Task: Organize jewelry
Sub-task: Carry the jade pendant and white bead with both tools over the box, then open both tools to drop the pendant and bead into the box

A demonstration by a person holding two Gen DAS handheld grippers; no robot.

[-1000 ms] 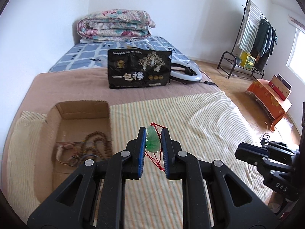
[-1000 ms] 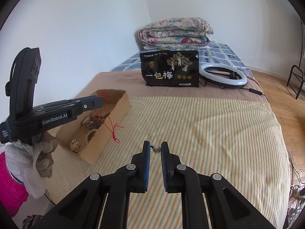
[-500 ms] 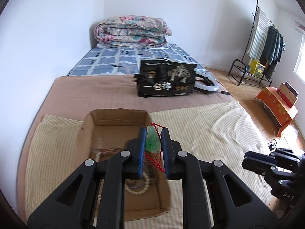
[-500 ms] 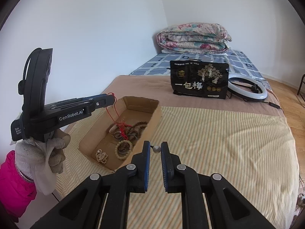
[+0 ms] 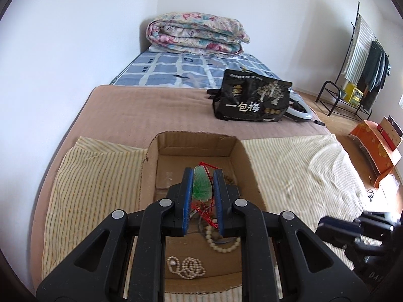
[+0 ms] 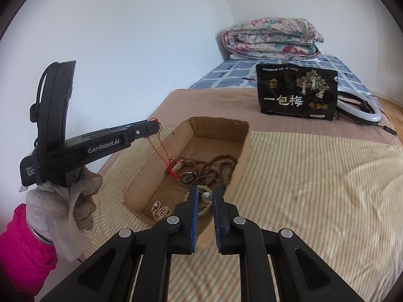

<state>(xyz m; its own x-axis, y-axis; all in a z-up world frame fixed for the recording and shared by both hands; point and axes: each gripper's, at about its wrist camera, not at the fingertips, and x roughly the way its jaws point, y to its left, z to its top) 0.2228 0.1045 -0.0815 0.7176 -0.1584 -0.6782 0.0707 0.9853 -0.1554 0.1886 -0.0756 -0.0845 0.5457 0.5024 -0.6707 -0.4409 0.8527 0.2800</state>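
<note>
Jade pendant point(image 5: 201, 183) clenched in left gripper point(image 5: 201, 188), over cardboard box point(image 5: 252, 166); red cord point(image 6: 161, 148) dangles. Right gripper point(image 6: 204, 198) pinches small pearl bead point(image 6: 206, 196). Step: drop-off. Next: lower, release into box.

A folded floral quilt point(image 5: 197, 34) is seen at 12 o'clock on the bed point(image 5: 151, 110). A black printed bag point(image 5: 252, 99) is stood at 1 o'clock, touching a ring light point(image 6: 357, 109). A clothes rack point(image 5: 362, 65) is placed at 2 o'clock.

Left tool point(image 5: 201, 176) hides box point(image 5: 196, 138) floor; beads point(image 5: 221, 239) partly covered.
</note>
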